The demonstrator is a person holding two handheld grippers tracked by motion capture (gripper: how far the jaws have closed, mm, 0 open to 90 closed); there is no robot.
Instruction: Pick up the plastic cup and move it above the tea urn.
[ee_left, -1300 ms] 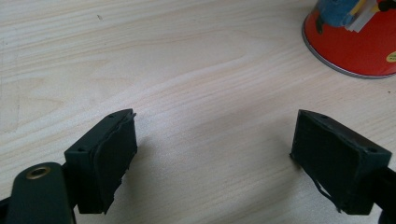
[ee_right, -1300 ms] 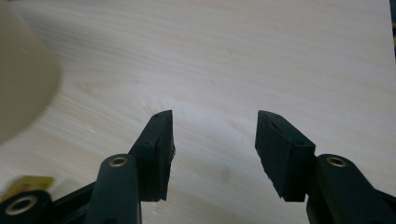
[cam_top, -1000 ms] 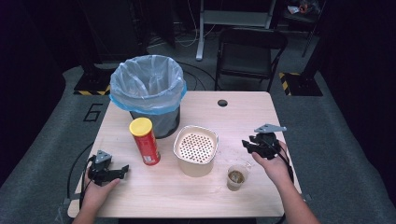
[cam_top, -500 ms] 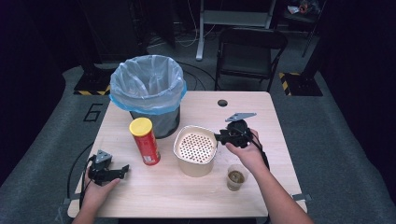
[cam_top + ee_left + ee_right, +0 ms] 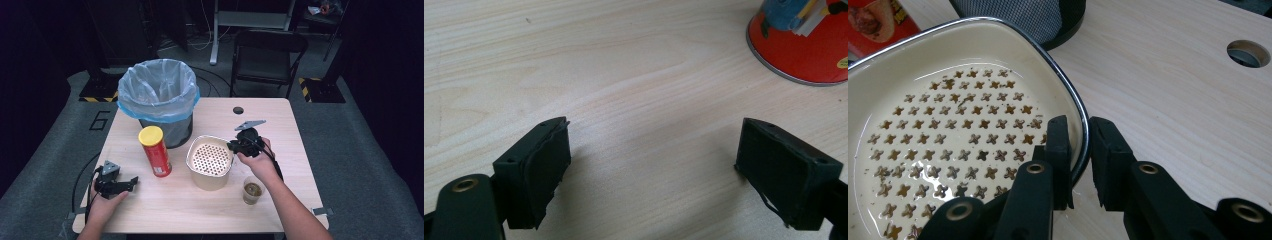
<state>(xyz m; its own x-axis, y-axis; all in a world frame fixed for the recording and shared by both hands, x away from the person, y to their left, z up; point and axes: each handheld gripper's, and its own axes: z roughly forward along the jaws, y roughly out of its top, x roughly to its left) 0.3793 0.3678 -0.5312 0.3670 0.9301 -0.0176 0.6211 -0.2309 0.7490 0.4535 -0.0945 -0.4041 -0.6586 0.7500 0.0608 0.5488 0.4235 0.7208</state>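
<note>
A: Which step is running?

B: The grasp step. The right gripper [image 5: 234, 146] is clamping the right-hand rim of the cream strainer basin [image 5: 210, 161], one jaw inside the wall and one outside, as the right gripper view shows at the strainer rim [image 5: 1083, 131]. Its jaws have just been closing, with the rim between them.

A: Where is the basin sitting?

B: At mid-table, just right of the red chip can [image 5: 154, 150] and near the lined trash bin [image 5: 159, 97]. A small cup of brown liquid [image 5: 253, 190] is standing just near and right of it.

A: And the left gripper [image 5: 131, 182]?

B: It is resting at the near left of the table [image 5: 300, 150], jaws spread wide, holding nothing.

A: What does the next move call for?

B: Probably a level lift. The perforated floor is looking wet, so tilting risks drips. The arm should also be clearing the cup beside it.
</note>
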